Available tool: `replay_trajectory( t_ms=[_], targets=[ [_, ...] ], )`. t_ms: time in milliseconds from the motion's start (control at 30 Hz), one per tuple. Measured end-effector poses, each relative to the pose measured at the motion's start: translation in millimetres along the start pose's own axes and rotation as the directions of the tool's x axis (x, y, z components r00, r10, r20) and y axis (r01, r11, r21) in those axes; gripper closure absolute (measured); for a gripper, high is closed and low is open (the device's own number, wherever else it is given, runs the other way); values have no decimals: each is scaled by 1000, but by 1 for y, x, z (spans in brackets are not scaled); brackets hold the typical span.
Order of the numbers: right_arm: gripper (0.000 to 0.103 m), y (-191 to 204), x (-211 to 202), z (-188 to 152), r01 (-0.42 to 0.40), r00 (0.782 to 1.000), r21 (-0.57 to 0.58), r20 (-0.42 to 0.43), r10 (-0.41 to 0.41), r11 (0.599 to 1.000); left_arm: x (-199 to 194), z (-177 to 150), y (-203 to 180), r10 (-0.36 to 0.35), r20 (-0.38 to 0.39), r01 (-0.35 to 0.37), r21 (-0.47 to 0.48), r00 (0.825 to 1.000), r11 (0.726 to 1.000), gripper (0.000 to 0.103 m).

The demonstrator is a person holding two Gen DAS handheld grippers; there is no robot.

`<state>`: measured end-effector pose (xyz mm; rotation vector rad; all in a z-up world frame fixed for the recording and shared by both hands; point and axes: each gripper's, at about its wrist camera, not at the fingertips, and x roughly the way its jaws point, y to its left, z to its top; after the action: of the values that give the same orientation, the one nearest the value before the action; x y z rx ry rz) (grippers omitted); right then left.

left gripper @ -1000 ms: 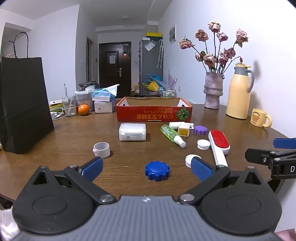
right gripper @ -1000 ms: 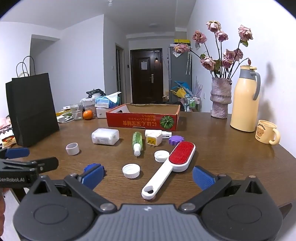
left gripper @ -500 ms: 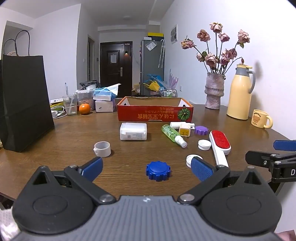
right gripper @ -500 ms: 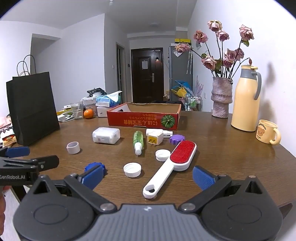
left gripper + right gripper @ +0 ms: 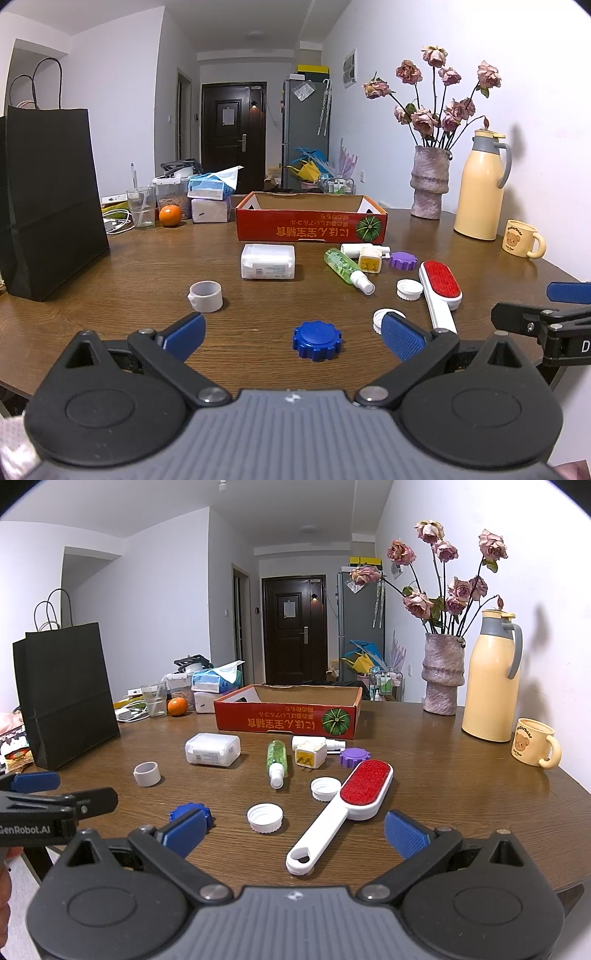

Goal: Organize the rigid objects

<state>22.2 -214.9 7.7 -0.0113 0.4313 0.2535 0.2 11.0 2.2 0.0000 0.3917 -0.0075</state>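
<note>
I'm holding both grippers spread wide: left gripper (image 5: 293,334) facing the scalloped blue plastic cap (image 5: 316,340) on the wood-grain table (image 5: 110,295), right gripper (image 5: 295,830) over the white lint brush (image 5: 343,808) handle.

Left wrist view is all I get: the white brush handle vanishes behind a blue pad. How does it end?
Observer: The right wrist view shows the lint brush whole; its handle ends in a hanging hole.
Operator: And the half-hidden white cap beside it?
Observer: That white cap lies open side up, apart from the brush.
Operator: Is the other hand-held gripper holding anything?
Observer: No, the right hand-held gripper is open and empty.
</note>
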Motion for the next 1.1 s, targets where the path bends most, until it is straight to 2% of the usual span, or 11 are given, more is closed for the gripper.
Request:
replay_trajectory(
  t_ms=[1100],
  targets=[
    [0, 1, 1, 0, 1, 1000, -4, -2, -1, 1000, 0, 2, 2, -1, 5, 1, -4, 1000, 1000, 0]
  ],
)
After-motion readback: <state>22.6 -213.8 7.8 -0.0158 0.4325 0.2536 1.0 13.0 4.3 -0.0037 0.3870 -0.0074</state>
